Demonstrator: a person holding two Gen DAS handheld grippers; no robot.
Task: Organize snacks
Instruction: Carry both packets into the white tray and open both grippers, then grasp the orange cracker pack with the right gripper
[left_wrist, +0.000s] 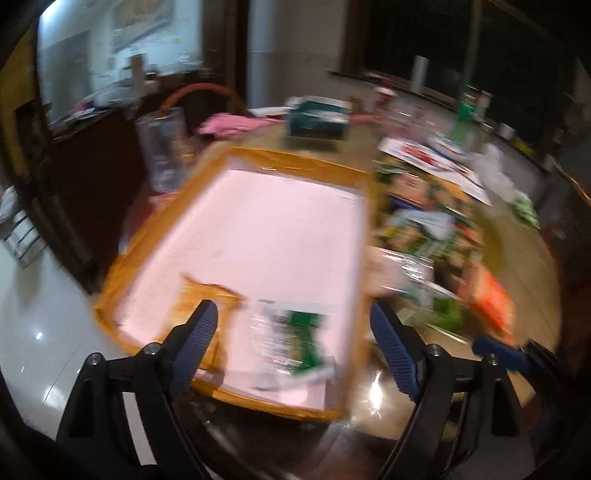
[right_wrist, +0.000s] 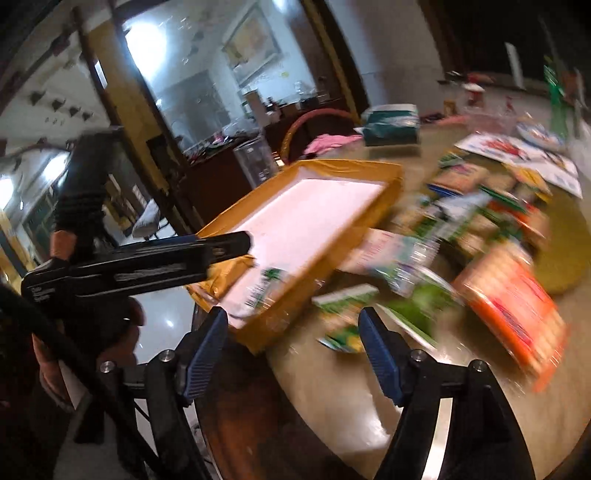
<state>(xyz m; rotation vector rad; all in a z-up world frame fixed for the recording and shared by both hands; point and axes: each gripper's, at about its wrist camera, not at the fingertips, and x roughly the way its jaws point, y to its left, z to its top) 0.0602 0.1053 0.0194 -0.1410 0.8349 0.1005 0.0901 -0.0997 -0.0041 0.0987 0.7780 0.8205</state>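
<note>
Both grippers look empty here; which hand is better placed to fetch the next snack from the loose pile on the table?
Probably the right. The right gripper is open and faces the green snack packet lying loose on the table, while the open left gripper faces into the yellow tray, over a packet already inside.

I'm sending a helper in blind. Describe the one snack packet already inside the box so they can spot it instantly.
Start at the round table and find the shallow yellow box with a white floor near its edge. The packet lies flat in the box's near corner. It is clear and white with green print, and the only packet in the box; the others lie heaped on the table beside it.
</note>
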